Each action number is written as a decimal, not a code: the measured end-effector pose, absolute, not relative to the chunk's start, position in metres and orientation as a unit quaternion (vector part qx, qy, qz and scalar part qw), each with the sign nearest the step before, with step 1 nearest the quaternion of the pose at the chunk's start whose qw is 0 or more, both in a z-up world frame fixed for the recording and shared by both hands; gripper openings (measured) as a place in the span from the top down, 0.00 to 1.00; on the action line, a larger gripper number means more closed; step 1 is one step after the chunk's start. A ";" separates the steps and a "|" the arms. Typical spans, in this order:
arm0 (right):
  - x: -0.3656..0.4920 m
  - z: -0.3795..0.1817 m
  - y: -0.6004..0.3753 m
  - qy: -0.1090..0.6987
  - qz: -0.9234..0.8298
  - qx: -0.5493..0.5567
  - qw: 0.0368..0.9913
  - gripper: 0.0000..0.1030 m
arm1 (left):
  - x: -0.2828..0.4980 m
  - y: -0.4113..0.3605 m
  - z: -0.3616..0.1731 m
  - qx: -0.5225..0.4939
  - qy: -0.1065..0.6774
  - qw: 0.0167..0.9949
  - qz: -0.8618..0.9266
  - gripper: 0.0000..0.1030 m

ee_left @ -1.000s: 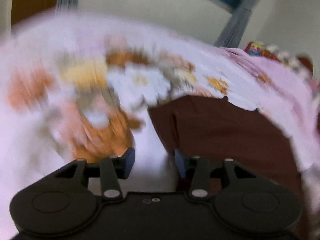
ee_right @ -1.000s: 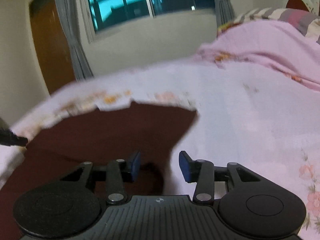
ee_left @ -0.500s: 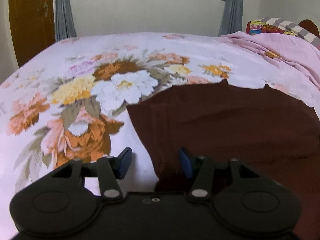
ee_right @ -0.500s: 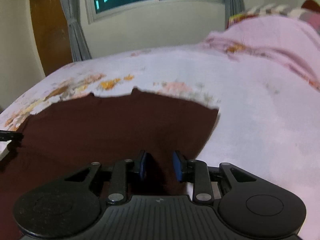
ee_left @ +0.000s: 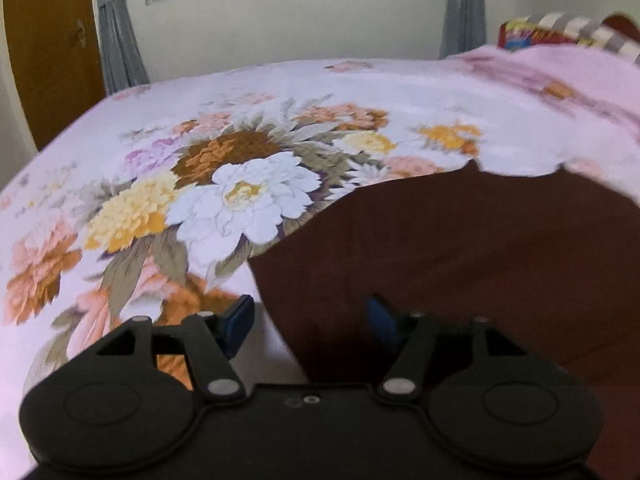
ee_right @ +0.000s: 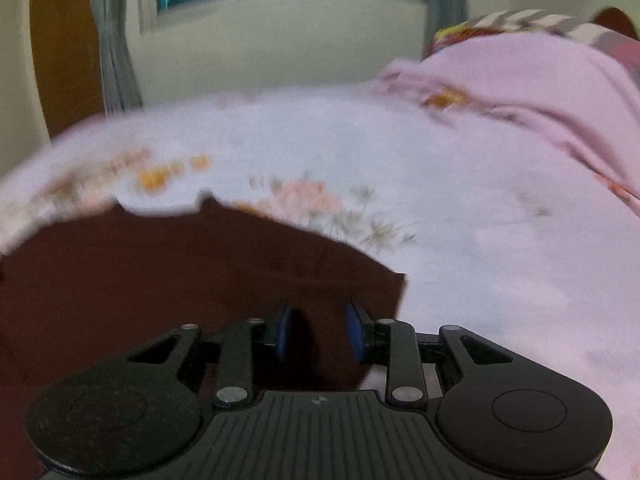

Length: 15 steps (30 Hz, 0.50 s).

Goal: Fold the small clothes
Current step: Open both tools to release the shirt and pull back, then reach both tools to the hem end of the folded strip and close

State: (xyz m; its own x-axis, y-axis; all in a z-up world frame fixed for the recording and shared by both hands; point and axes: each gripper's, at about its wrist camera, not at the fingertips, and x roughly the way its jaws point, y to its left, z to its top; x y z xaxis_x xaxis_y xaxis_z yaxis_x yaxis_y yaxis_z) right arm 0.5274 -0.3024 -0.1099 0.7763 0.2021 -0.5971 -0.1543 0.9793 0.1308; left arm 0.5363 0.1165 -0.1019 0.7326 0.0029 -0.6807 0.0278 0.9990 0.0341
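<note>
Cloth: dark brown garment (ee_left: 460, 248) flat on flowered bed (ee_left: 200, 184)
Left gripper (ee_left: 308, 320): fingers apart, just been widening, garment's nine o'clock edge between
Right gripper (ee_right: 318, 332): fingers narrowly apart over garment's three o'clock corner; grip unclear

**Left jaws spread over the garment's corner**

My left gripper (ee_left: 306, 322) has just been opening its jaws; they stand wide, straddling the near left edge of the dark maroon garment (ee_left: 460, 248) without pressing it. The cloth lies flat on the floral bedsheet (ee_left: 224, 184), beside the big white flower.
</note>
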 end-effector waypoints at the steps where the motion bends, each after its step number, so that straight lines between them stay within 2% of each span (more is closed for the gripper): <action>1: 0.507 -0.102 -0.312 0.315 0.111 0.060 0.941 0.71 | 0.521 0.124 -0.098 0.006 0.366 0.930 -0.023 0.40; 11: 0.276 -0.084 -0.371 0.332 0.122 0.118 0.928 0.71 | 0.306 0.169 -0.093 -0.032 0.402 0.910 -0.090 0.40; 15: 0.221 -0.092 -0.362 0.339 0.126 0.138 0.922 0.71 | 0.257 0.165 -0.103 -0.057 0.415 0.900 -0.119 0.40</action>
